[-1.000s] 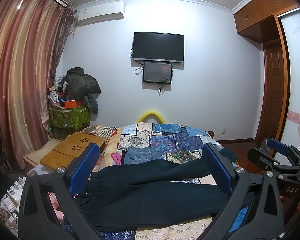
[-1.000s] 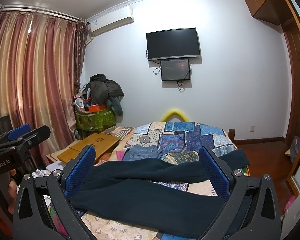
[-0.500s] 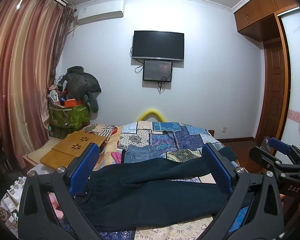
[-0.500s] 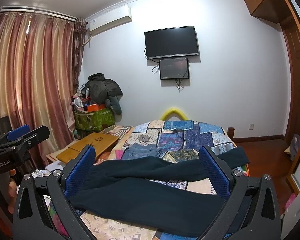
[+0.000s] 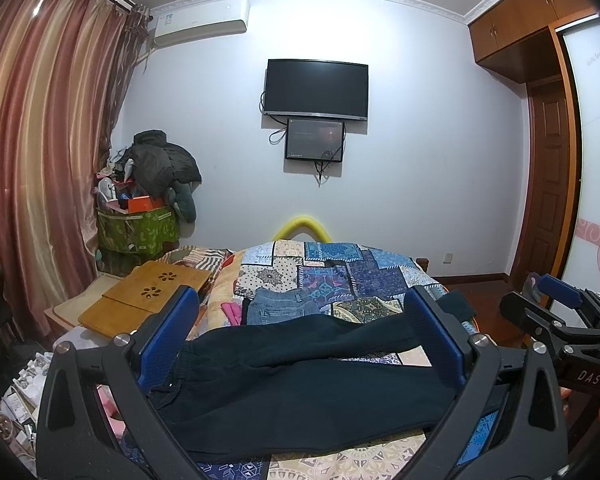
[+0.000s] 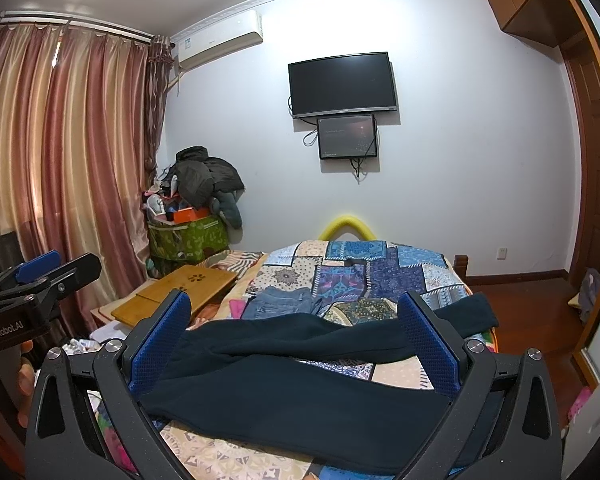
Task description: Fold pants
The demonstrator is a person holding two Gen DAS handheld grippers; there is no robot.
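Honestly, with our left gripper and right gripper both spread wide and empty above the dark pants sprawled across the bed, legs trailing toward 2 o'clock, we risk pinching only one layer.

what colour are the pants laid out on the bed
Very dark navy, almost black pants; clearest in the right wrist view.

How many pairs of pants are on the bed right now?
2. The dark pants lie spread across the near part of the patchwork quilt, legs toward the right. The folded blue jeans sit just behind them. More may be hidden underneath.
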